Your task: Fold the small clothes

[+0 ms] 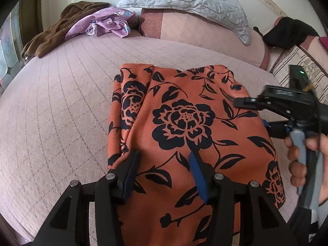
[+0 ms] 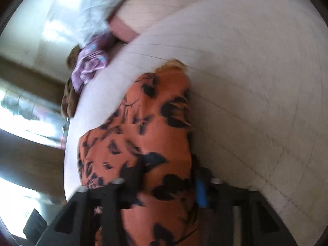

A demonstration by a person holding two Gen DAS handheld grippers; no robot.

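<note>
An orange cloth with black flowers (image 1: 184,123) lies folded on the pink quilted bed (image 1: 61,102). My left gripper (image 1: 164,160) is open, its fingers spread over the cloth's near part. My right gripper (image 1: 242,102) shows at the right in the left wrist view, over the cloth's right edge, held by a hand (image 1: 297,160). In the blurred right wrist view the right gripper (image 2: 166,176) is open with the orange cloth (image 2: 153,123) between and beyond its fingers; whether it touches the cloth I cannot tell.
A purple flowered garment (image 1: 108,22) and a brown garment (image 1: 55,34) lie at the bed's far left. A grey quilted pillow (image 1: 184,2) rests at the back. A black item (image 1: 287,32) sits far right beside striped fabric (image 1: 291,65).
</note>
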